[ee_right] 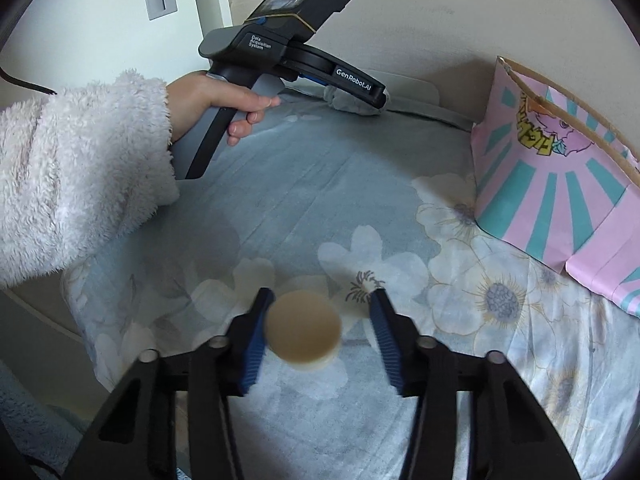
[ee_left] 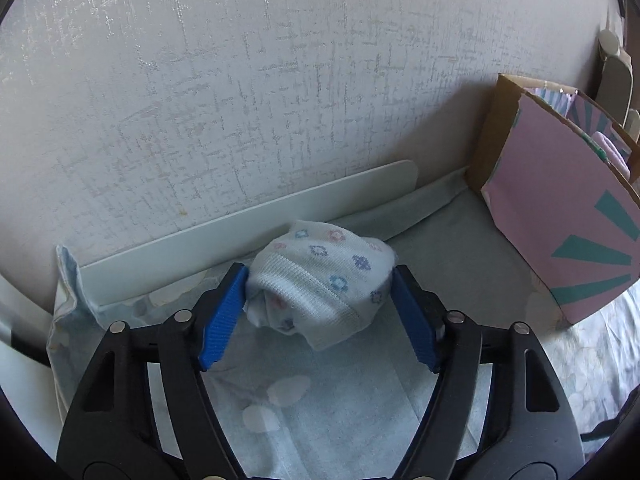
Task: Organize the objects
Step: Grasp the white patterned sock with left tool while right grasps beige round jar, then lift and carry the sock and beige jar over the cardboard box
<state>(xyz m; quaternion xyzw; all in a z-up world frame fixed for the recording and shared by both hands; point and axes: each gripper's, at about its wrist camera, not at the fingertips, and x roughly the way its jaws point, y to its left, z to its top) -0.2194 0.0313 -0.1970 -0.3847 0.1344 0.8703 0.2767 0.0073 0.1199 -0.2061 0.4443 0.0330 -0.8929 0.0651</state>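
Observation:
In the left wrist view, my left gripper (ee_left: pixel 320 284) is shut on a rolled pale-blue sock with small flower prints (ee_left: pixel 320 276), held near the white wall ledge. In the right wrist view, my right gripper (ee_right: pixel 322 308) is open around a round beige disc (ee_right: pixel 304 330) that lies on the floral sheet; the disc touches the left finger and stands apart from the right one. The left gripper (ee_right: pixel 362 98) with the sock shows at the back of that view. A pink-and-teal cardboard box (ee_right: pixel 560 200) stands at the right; it also shows in the left wrist view (ee_left: pixel 560 208).
A floral blue sheet (ee_right: pixel 320 208) covers the surface. A white ledge (ee_left: pixel 248 224) runs along the textured wall (ee_left: pixel 240 80). A person's arm in a fluffy white sleeve (ee_right: pixel 80 172) reaches in from the left. The box holds some pale items (ee_left: pixel 612 148).

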